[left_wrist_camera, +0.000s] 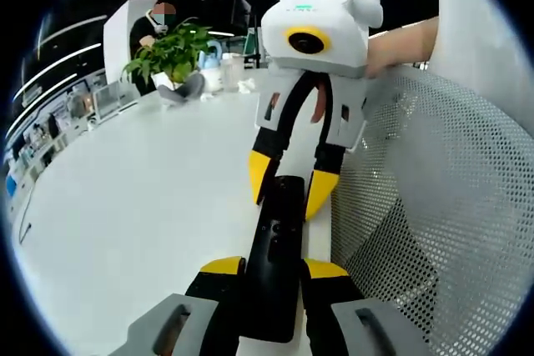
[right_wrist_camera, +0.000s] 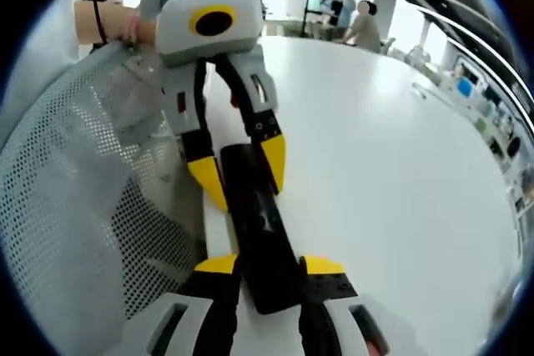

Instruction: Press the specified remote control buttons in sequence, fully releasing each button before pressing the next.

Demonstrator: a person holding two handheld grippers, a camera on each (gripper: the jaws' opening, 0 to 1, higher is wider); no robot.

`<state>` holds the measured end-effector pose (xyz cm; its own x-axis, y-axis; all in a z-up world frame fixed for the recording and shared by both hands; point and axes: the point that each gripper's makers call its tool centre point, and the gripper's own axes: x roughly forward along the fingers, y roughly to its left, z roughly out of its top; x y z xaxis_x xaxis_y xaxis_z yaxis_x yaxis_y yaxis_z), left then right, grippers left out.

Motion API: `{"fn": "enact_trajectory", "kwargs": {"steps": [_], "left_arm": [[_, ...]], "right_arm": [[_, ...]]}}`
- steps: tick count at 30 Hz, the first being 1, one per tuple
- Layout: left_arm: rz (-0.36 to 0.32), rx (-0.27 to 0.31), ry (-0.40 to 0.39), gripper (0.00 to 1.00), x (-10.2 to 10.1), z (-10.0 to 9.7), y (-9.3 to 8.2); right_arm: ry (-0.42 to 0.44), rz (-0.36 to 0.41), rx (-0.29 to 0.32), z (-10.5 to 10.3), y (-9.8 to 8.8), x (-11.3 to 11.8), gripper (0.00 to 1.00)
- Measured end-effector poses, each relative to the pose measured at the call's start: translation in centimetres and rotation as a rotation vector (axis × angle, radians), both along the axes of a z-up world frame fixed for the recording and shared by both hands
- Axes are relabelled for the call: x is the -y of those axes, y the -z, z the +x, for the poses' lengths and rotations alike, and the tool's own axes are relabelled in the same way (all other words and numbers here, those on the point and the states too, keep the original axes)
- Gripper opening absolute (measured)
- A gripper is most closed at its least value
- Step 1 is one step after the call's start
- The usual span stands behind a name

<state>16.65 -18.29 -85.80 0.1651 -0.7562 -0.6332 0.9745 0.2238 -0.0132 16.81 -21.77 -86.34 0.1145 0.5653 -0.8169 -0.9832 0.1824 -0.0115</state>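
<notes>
**Both tongs on one black remote, above the white table**

You have one slim, glossy black plastic remote control point(left_wrist_camera: 275, 256) held between your two grippers, and it sits over the edge of the smooth white table point(left_wrist_camera: 133, 206), just beside the perforated white mesh chair back point(left_wrist_camera: 434, 198).

In the left gripper view, your left gripper point(left_wrist_camera: 274, 268) rises from the bottom with grey plastic bodies and yellow-tipped black jaws. Those jaws are pressed against both long sides of the remote's near end, so this tong is gripping it. The right gripper point(left_wrist_camera: 288, 183) comes in from above, a rounded white housing on black arms. Its two yellow wedge tips straddle the remote's far end, touching its sides.

In the right gripper view the same remote point(right_wrist_camera: 260, 235) runs away from you. The right gripper point(right_wrist_camera: 271, 266) clamps its near end between yellow pads. The left gripper point(right_wrist_camera: 240, 168) brackets the far end with its yellow tips. Faint raised buttons show on the remote's dark face, too small to read.

The table is broad, matte and curved. At its far side stands one leafy green potted plant point(left_wrist_camera: 171, 54). The room is an open office with ceiling strip lights, and one seated person point(right_wrist_camera: 364, 29) is well away.
</notes>
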Motion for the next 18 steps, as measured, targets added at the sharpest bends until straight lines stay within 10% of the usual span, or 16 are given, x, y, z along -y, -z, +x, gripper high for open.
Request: {"fn": "enact_trajectory", "kwargs": {"steps": [18], "left_arm": [[0.040, -0.011, -0.023, 0.28, 0.15, 0.14, 0.03]], "right_arm": [[0.025, 0.018, 0.001, 0.10, 0.02, 0.17, 0.25]]}}
